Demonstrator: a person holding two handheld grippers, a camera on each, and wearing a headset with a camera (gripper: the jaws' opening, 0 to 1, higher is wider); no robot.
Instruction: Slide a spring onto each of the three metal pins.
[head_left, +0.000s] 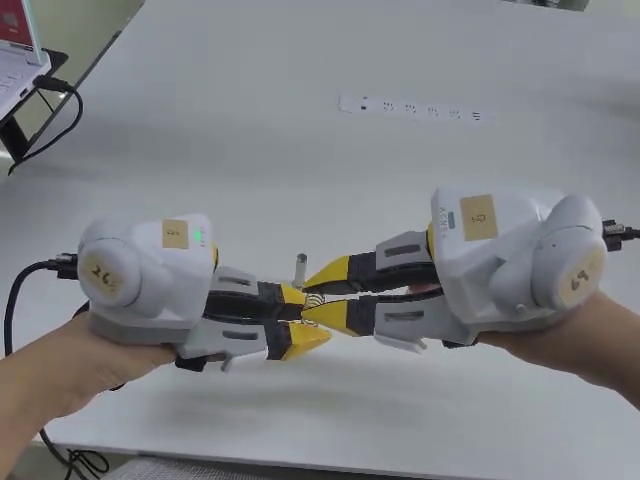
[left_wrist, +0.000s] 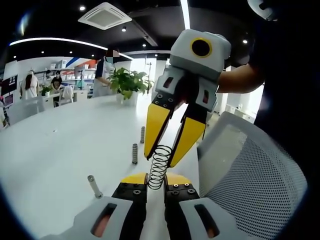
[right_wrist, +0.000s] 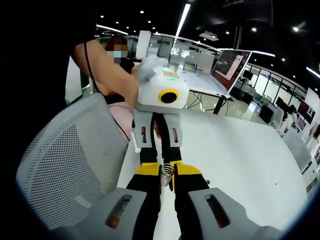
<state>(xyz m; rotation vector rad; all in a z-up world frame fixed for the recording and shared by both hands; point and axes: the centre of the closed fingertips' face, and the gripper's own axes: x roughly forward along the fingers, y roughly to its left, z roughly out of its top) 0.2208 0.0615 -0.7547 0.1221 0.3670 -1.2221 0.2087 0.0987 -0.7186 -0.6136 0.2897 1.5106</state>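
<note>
my left gripper (left_wrist: 155, 180) clamped on near end of small coiled steel spring (left_wrist: 159, 164). my right gripper (right_wrist: 166, 171) faces it tip to tip and pinches spring's far end. spring held in air between both, over white tabletop (left_wrist: 55, 150). three short upright metal pins (left_wrist: 134, 153) stand on tabletop just left of spring in left gripper view.

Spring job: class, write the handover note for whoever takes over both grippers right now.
Left gripper: jaws shut on one end of the spring.
Right gripper: jaws shut on the other end of the same spring, which is held above the table.
Pins: the near pin is bare. The middle pin and far pin look ribbed, as if they carry springs.
Done: apparently two pins.
Left: slide the held spring onto the near pin.
</note>
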